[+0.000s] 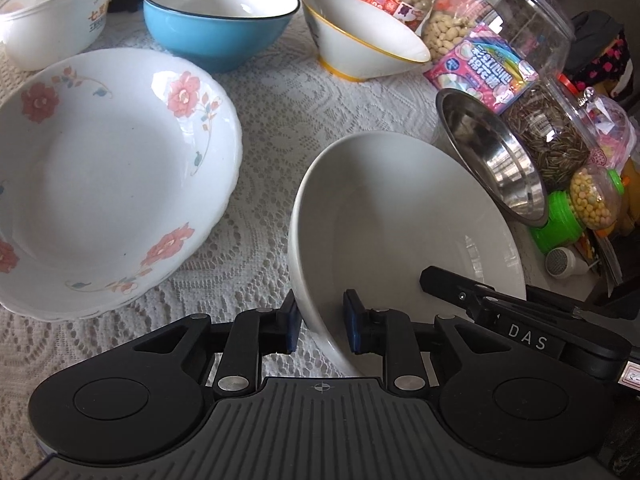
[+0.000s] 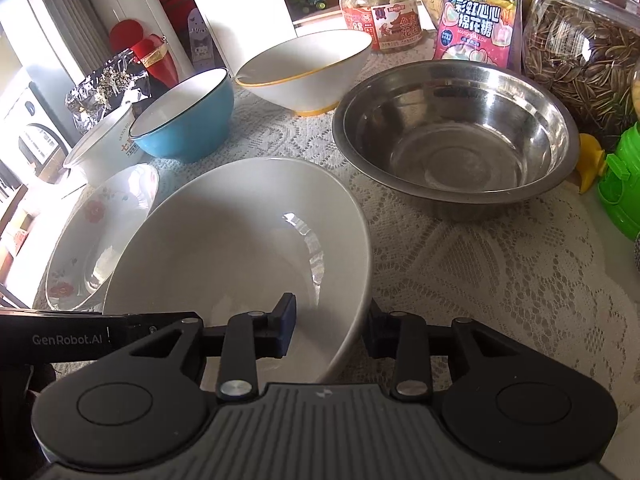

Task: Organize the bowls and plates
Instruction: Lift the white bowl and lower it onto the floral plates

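Both my left gripper (image 1: pixel 319 326) and right gripper (image 2: pixel 329 330) straddle the white bowl's (image 1: pixel 400 216) rim, not visibly clamped; uneven lift risks slipping.

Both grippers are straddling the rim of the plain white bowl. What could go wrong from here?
1. The white bowl is tilted, with each gripper's fingers astride its rim, none visibly pressing. It might slip.
2. The steel bowl sits close on one side and the floral plate on the other, so a swing could knock either.
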A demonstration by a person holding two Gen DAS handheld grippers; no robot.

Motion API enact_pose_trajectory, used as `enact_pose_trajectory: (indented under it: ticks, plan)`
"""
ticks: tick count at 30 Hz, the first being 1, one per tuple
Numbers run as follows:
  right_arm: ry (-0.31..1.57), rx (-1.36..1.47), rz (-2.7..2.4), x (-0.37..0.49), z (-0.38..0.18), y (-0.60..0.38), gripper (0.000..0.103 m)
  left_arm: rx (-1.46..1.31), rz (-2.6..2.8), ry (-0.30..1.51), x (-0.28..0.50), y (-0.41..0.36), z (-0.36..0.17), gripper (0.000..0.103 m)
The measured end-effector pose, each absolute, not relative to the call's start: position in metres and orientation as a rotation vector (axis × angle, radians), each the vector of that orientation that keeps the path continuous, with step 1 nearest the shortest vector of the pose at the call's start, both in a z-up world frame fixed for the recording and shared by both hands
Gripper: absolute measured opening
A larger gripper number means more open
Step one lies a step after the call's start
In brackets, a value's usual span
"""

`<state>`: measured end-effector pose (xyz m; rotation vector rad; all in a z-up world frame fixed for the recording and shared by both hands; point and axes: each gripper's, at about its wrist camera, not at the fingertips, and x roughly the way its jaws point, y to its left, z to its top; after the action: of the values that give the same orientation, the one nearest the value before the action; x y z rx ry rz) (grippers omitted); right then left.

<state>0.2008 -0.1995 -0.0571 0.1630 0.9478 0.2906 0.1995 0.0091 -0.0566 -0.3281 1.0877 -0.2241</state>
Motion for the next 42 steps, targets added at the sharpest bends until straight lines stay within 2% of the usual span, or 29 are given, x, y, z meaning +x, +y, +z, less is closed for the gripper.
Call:
enact_pose_trajectory:
  ticks: [6, 11, 19, 35, 42]
  plan:
    - [0.940, 0.151, 0.290, 0.204, -0.057, -0.200, 0.035, -0.329, -0.186, 1.092, 0.198, 0.005, -0.054, 0.027]
    - [0.935, 0.128, 0.283, 0.210, -0.056, -0.198, 0.033, -0.377, -0.172, 1.108, 0.204, 0.010, -0.055, 0.023]
    - [0.943, 0.122, 0.278, 0.209, -0.051, -0.194, 0.030, -0.305, -0.171, 1.045, 0.200, 0.008, -0.048, 0.023]
    - [0.854, 0.016, 0.322, 0.203, -0.015, -0.152, 0.029, -0.329, -0.144, 0.917, 0.188, 0.045, -0.022, 0.022]
    - [0.795, -0.022, 0.407, 0.214, 0.007, -0.103, 0.029, -0.299, -0.107, 0.840, 0.183, 0.090, 0.000, 0.024]
